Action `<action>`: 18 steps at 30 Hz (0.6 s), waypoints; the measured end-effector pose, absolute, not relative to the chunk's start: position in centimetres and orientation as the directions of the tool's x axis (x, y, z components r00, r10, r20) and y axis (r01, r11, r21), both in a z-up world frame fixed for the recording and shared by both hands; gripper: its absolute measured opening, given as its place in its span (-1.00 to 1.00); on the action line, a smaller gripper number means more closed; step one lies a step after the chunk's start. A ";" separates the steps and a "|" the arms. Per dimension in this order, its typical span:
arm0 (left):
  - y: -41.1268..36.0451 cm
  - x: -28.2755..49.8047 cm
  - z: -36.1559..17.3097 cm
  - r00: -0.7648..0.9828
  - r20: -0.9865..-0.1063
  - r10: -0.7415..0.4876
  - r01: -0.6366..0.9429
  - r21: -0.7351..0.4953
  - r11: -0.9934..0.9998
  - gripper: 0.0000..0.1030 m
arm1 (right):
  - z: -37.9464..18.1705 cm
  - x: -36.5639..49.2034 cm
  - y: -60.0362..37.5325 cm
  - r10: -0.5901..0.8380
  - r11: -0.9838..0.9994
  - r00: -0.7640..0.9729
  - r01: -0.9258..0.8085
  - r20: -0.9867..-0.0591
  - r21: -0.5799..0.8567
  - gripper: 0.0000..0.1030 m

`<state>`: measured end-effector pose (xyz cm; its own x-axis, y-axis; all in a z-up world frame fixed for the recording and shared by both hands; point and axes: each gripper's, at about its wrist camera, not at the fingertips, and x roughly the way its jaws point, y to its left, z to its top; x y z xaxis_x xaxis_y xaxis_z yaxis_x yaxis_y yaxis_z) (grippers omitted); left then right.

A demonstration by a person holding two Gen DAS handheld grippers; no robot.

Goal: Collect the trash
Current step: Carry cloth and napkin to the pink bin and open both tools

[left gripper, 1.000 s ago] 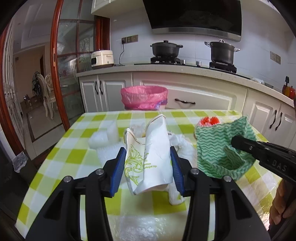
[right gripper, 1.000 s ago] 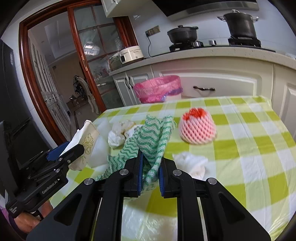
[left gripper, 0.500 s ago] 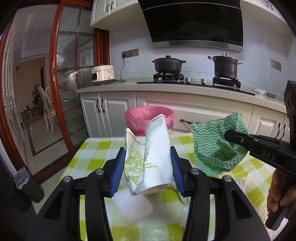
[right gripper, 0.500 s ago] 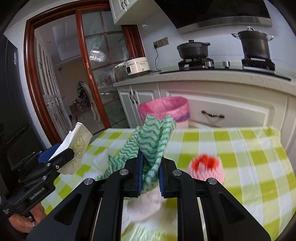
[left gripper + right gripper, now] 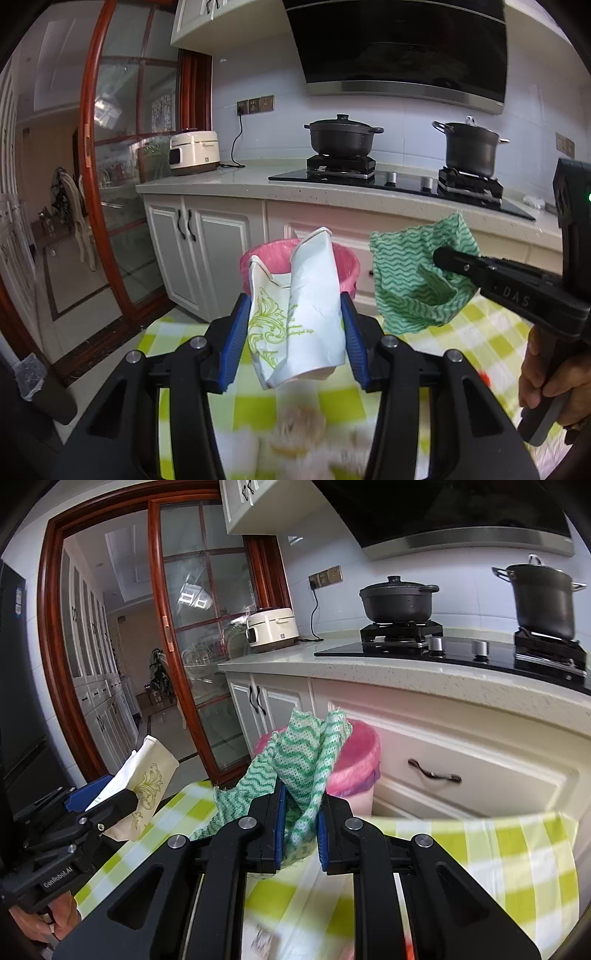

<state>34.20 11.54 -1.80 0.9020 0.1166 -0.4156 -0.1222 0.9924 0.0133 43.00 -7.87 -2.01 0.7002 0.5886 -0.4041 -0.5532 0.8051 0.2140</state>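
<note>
My left gripper (image 5: pixel 293 321) is shut on a crushed white paper cup with green print (image 5: pixel 299 314), held up above the table's far edge. My right gripper (image 5: pixel 299 808) is shut on a green wavy-striped cloth (image 5: pixel 306 753), also lifted. The right gripper and cloth (image 5: pixel 413 280) show at the right of the left wrist view; the left gripper with the cup (image 5: pixel 144 775) shows at the left of the right wrist view. A bin lined with a pink bag (image 5: pixel 347 266) stands just beyond the table, right behind both held things; it shows in the right wrist view too (image 5: pixel 360 757).
The table with a green-and-white check cloth (image 5: pixel 517 853) lies below, with blurred white tissues (image 5: pixel 295 432) near me. White cabinets and a counter (image 5: pixel 406 672) with two black pots and a rice cooker run behind the bin. A glass sliding door (image 5: pixel 122 184) is to the left.
Both grippers have moved forward and up across the table toward the pink bin, each still holding its item. The table has dropped low in view and the bin looms closer.
</note>
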 end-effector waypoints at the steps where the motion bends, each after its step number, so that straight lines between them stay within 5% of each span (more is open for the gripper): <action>1: 12.0 35.8 -1.6 0.900 -0.420 0.112 -0.120 0.007 0.993 -0.10 | -2.0 44.6 -7.5 0.590 0.804 0.697 -0.554 -0.407 0.217 -0.68; 15: 17.9 56.0 -1.9 0.883 -0.460 0.090 -0.130 -0.056 0.990 -0.05 | -3.6 61.9 -1.0 0.578 0.808 0.688 -0.556 -0.440 0.193 -0.66; 17: 18.5 58.4 -2.5 0.881 -0.466 0.087 -0.127 -0.056 0.990 -0.03 | -4.4 64.4 -0.1 0.598 0.794 0.668 -0.572 -0.444 0.208 -0.60; 18: 18.9 59.6 -2.9 0.879 -0.468 0.092 -0.131 -0.051 0.990 0.09 | -4.8 65.4 0.2 0.596 0.795 0.666 -0.570 -0.448 0.208 -0.41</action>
<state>59.58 18.90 -2.91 0.8788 0.0922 -0.4682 -0.1313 0.9900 -0.0514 65.39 0.20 -4.81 0.6665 0.5958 -0.4481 -0.5703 0.7946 0.2083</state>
